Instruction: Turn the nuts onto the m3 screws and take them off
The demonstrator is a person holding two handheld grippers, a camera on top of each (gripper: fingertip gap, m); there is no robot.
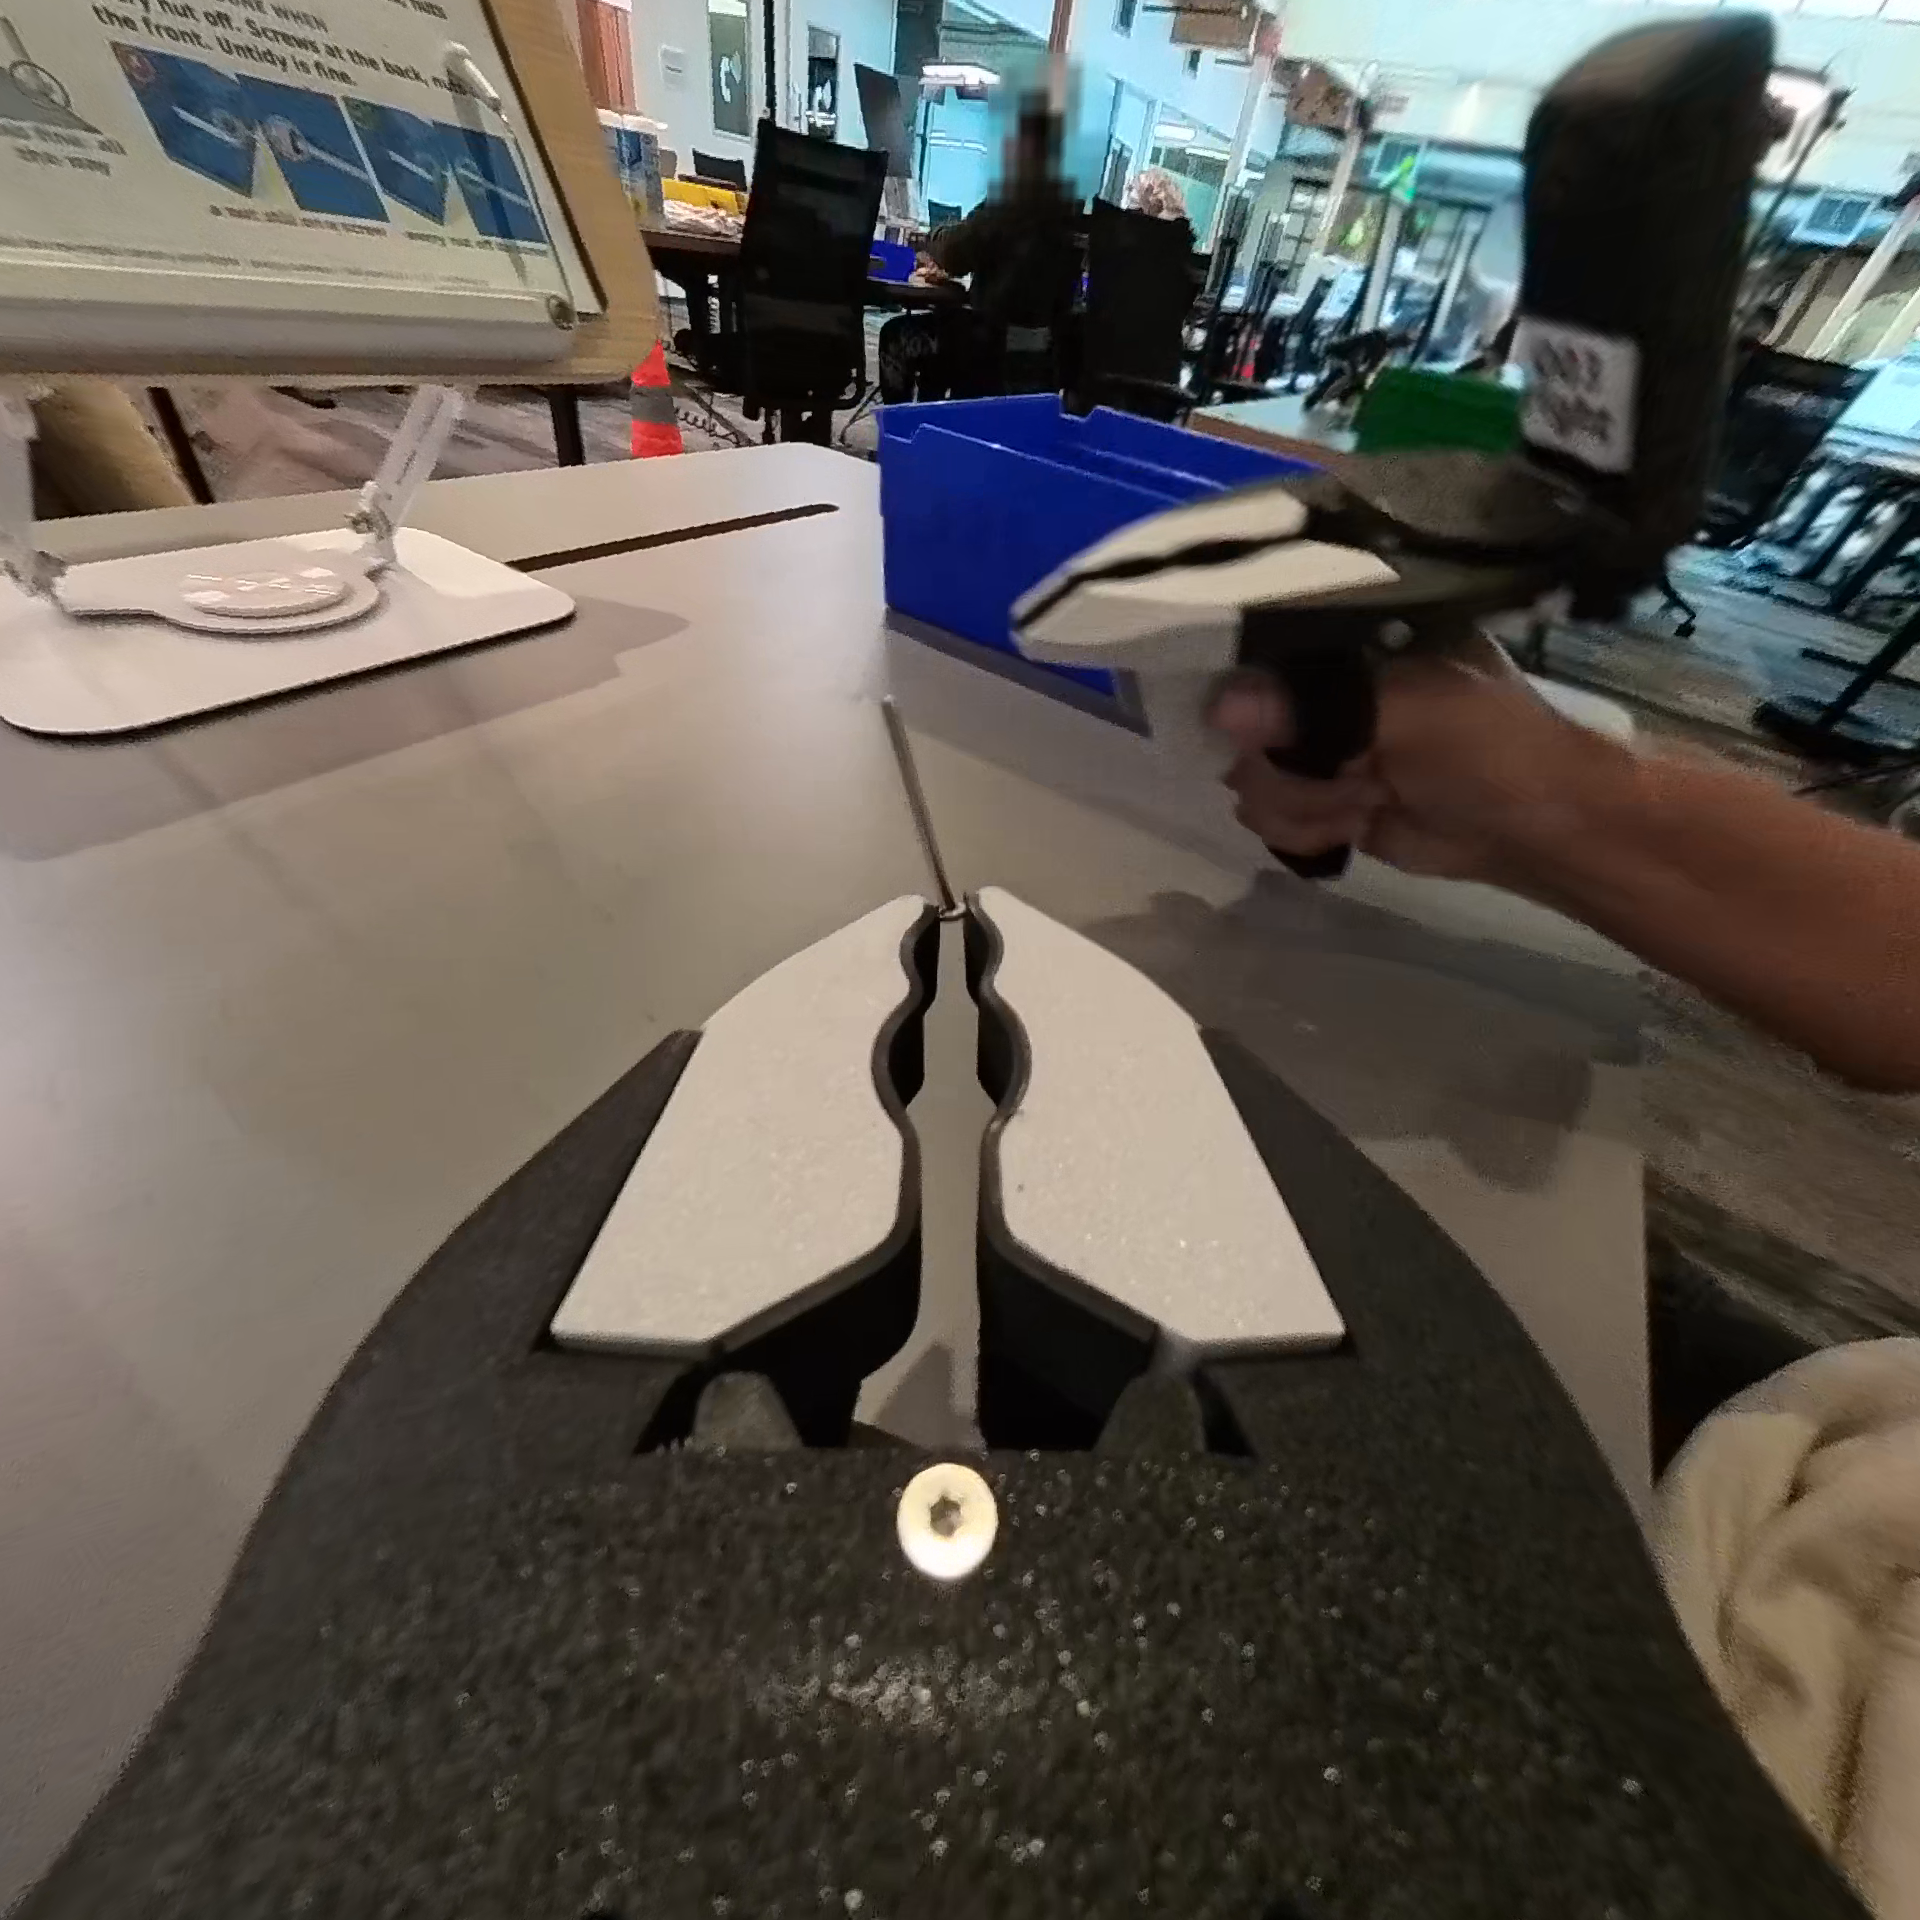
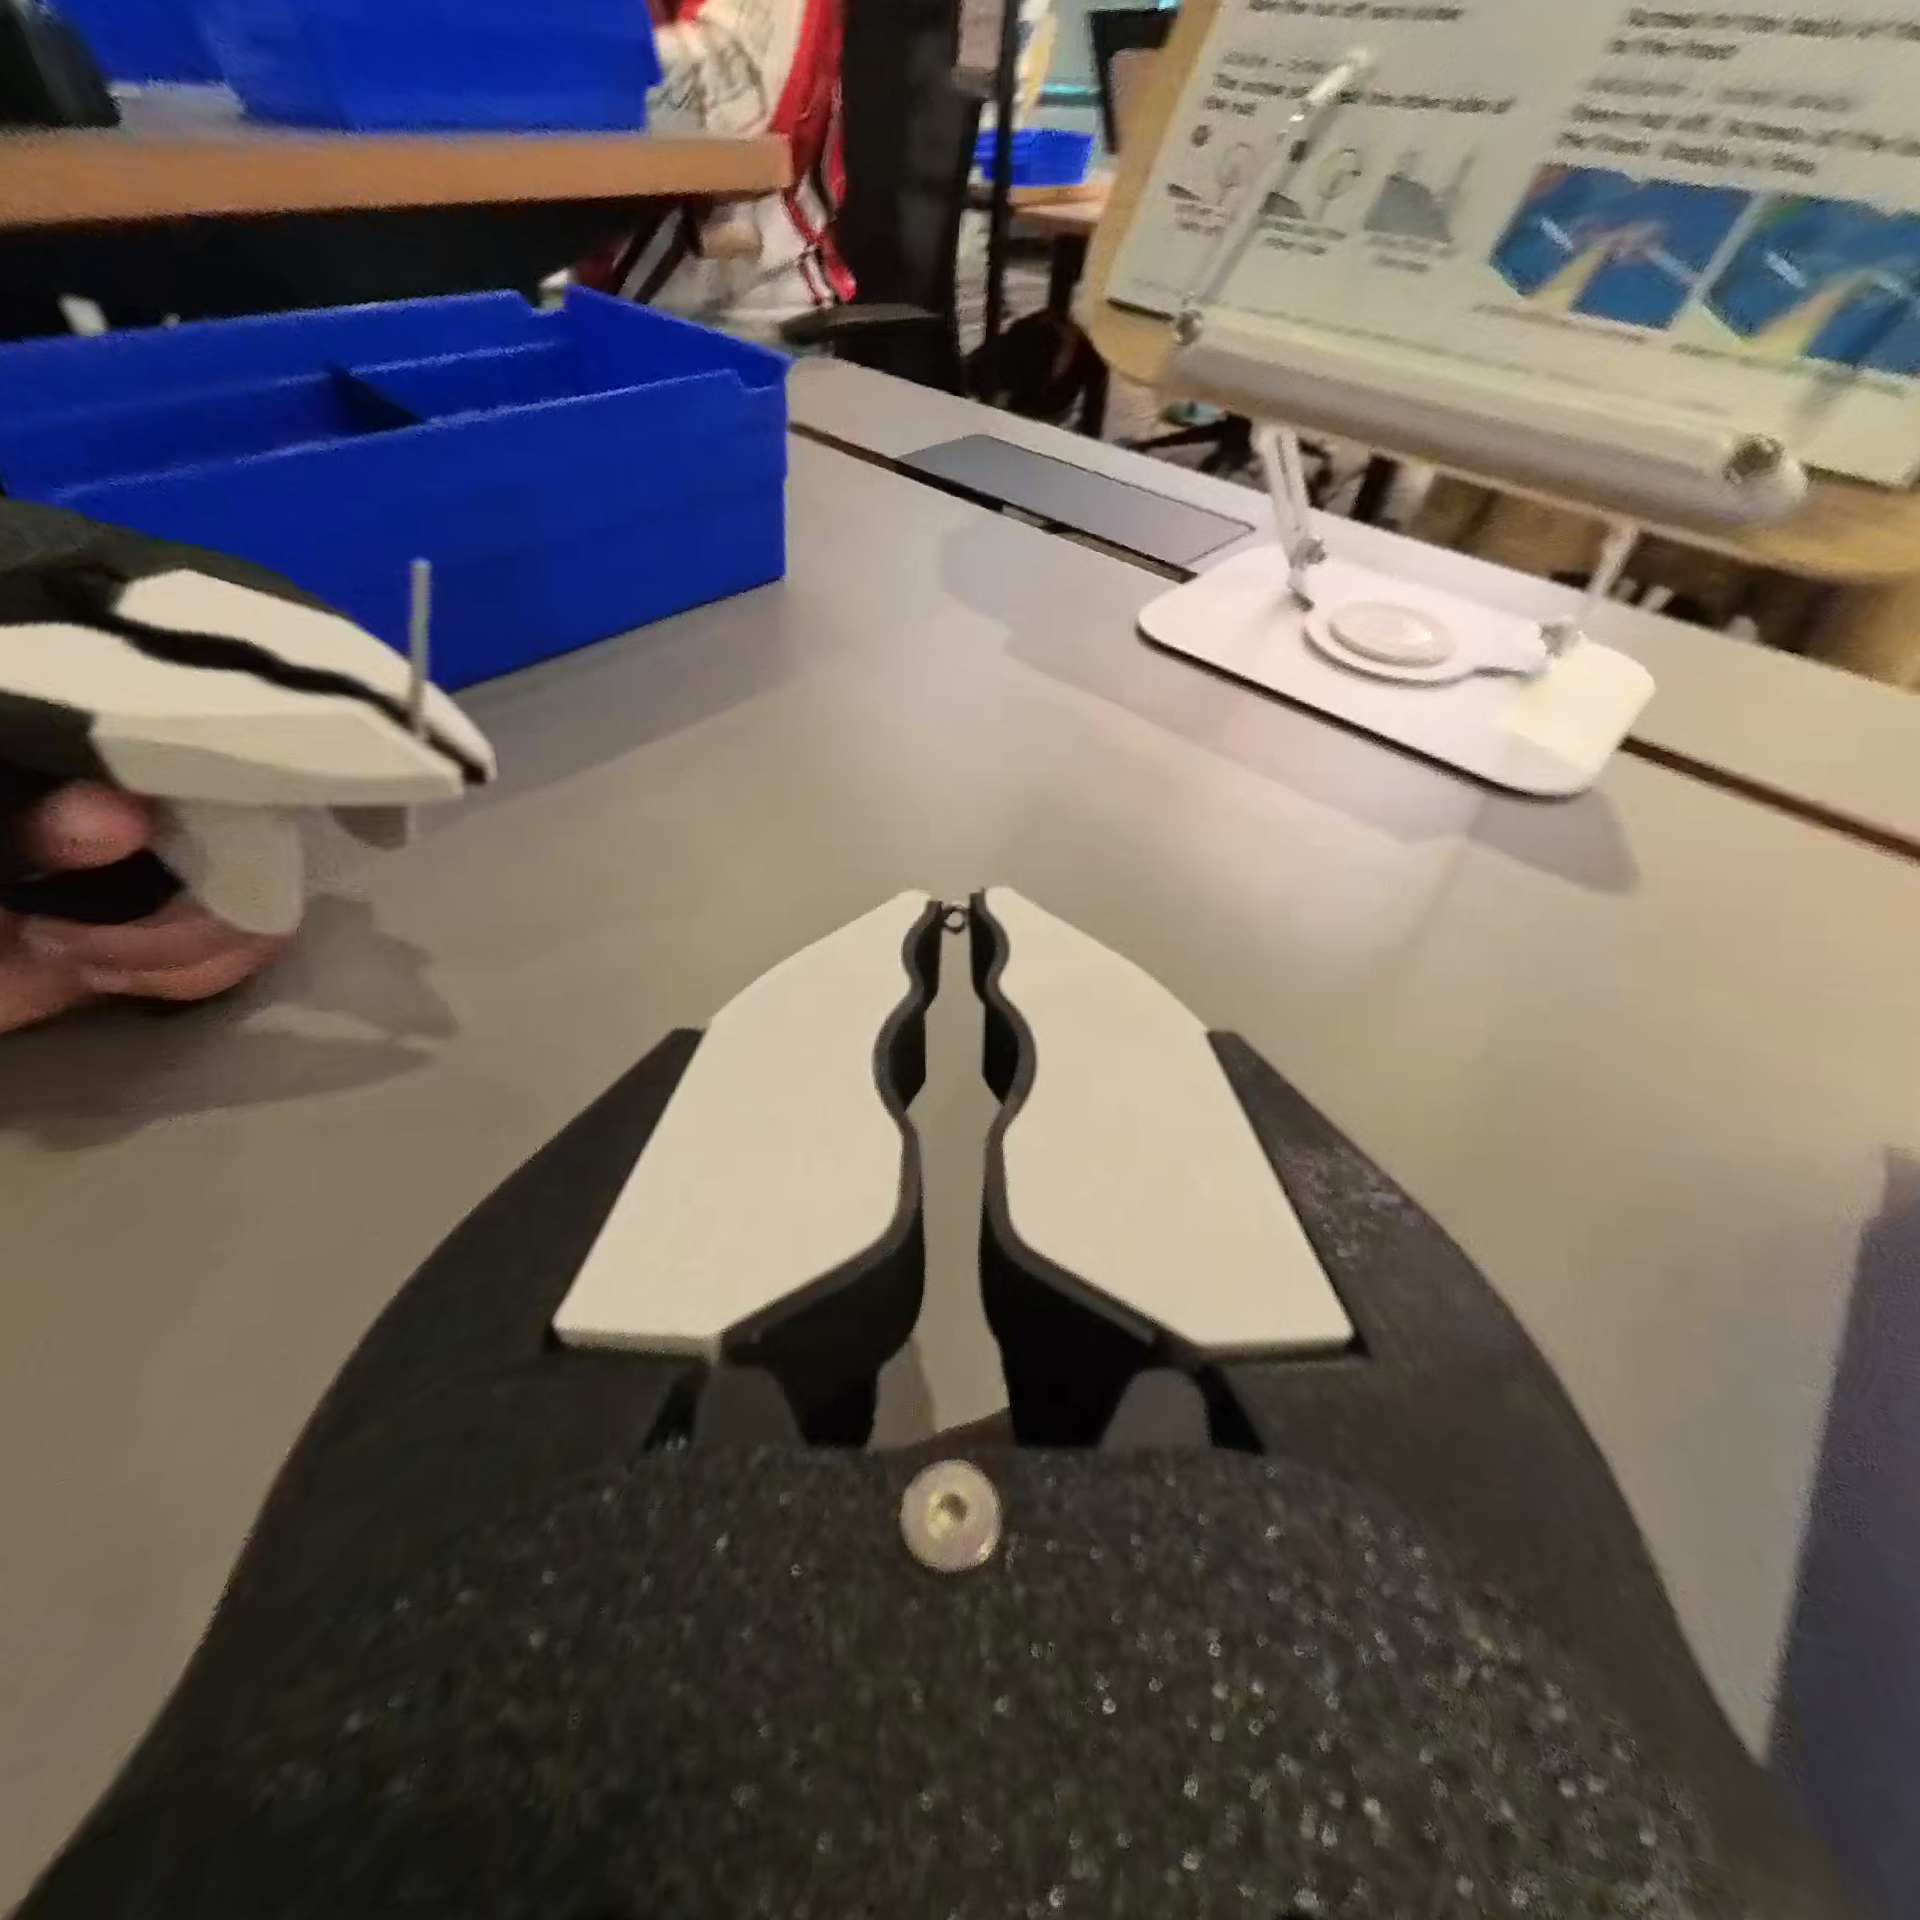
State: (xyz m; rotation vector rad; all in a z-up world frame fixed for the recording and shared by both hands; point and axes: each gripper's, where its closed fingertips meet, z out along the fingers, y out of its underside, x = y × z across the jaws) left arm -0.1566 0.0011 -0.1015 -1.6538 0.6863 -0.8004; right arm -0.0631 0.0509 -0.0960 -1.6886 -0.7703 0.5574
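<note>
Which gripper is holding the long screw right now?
The left gripper: the screw sticks up from its fingers, while the right gripper pinches only a tiny nut.

Probably an open-plan workshop: blue parts bins (image 1: 1049,520), worktables (image 1: 520,831), office chairs (image 1: 810,260).

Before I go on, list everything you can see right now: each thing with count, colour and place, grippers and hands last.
screw: one, silver, long and thin, standing up from the left gripper's tips
nut: one, small and dark, pinched at the right gripper's tips
bin: one, blue, with dividers, on the table behind the left gripper
instruction sheet stand: one, white, on the far part of the table
table: one, grey
traffic cone: one, orange, on the floor beyond the table
left gripper: white fingers, black body, shut on the screw
right gripper: same colours, shut on the nut
hands: two, one under each gripper
</note>
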